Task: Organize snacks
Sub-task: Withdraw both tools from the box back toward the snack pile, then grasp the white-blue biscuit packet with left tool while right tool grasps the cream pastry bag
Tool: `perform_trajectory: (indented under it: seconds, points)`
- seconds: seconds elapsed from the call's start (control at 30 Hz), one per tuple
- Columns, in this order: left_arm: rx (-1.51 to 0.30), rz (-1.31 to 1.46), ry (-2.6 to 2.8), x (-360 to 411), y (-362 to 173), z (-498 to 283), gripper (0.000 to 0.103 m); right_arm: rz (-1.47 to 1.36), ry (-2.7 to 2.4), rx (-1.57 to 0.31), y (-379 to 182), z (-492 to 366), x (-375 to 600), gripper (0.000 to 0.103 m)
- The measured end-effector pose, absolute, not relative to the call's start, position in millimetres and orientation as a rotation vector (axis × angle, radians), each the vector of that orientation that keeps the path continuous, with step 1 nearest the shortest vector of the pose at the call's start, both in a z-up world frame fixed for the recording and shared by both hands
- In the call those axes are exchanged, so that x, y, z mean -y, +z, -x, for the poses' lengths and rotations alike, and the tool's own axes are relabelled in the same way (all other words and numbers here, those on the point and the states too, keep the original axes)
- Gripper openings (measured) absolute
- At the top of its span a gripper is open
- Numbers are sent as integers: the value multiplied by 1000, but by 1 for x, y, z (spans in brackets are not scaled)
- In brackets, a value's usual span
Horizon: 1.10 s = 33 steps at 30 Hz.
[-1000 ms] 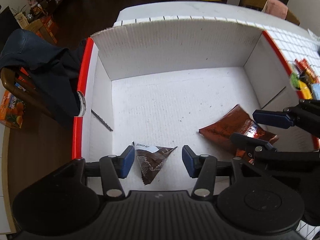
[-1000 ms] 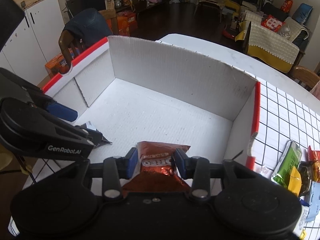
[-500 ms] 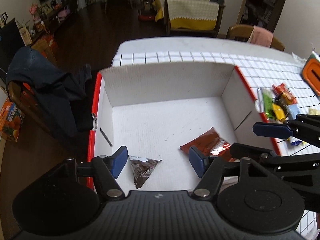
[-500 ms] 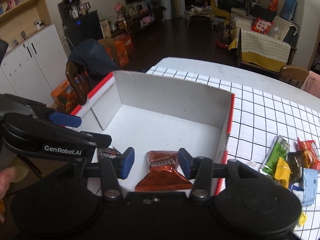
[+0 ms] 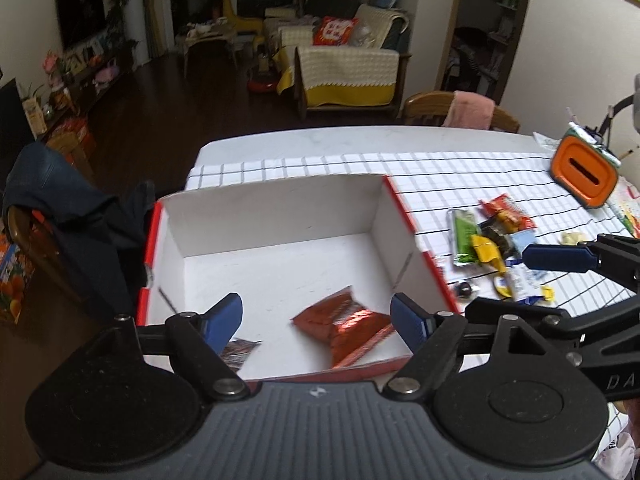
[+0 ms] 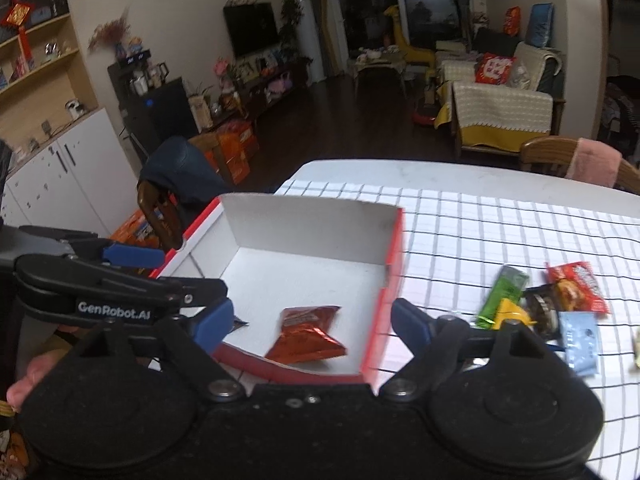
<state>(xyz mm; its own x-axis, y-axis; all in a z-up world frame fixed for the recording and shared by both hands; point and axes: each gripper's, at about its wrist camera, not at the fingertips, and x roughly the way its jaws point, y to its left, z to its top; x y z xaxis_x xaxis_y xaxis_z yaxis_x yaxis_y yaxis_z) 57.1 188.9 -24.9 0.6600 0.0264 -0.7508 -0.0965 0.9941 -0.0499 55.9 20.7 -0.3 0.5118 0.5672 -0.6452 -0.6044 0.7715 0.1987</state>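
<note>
A white cardboard box [image 5: 280, 208] with a red rim stands on the checked tablecloth. A red Oreo packet [image 5: 344, 328] lies on its floor, and a dark brown packet [image 5: 240, 352] lies near the front left corner, half hidden by a finger. My left gripper [image 5: 316, 316] hovers above the box's near edge, its jaws opening, with nothing between the pads. My right gripper [image 6: 312, 320] hangs over the box [image 6: 312, 224] beside it, also opening and empty, with the red packet [image 6: 306, 334] lying free below. A pile of loose snacks [image 6: 540, 304] sits to the right of the box.
An orange holder [image 5: 584, 172] stands at the table's far right. A chair draped with a dark jacket [image 5: 60, 208] is close to the box's left side. Another chair with a pink cloth [image 5: 468, 112] is at the far edge. A small dark sweet [image 5: 464, 289] lies by the box.
Both grippers rose and drew back from the box while their jaws widened. The right one let go of the red packet, which now lies on the box floor.
</note>
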Motion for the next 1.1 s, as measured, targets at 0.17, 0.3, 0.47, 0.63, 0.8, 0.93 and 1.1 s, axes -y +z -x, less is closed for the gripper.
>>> perform_trajectory:
  seconds: [0.17,0.3,0.47,0.63,0.8,0.93,1.1]
  points:
    - [-806,84,59,-159,-18,-51,85,15,690,-734,4,-54,12,98]
    - [-784,93,42,-132,-13,-51,88,-2,677,-729,6,-55,42,101]
    - [-742,88,18,-91,-11,-53,95,-22,672,-722,2,-59,82,103]
    - [-747,86,-9,-53,-20,-63,96,-33,656,-744,-10,-68,123,103]
    - [-782,101,-18,-22,-35,-82,96,-25,615,-758,-21,-79,163,103]
    - [-814,97,-21,3,-49,-99,96,-8,553,-764,-33,-94,196,103]
    - [-851,76,-15,31,-69,-120,96,-9,462,-789,-53,-119,235,103]
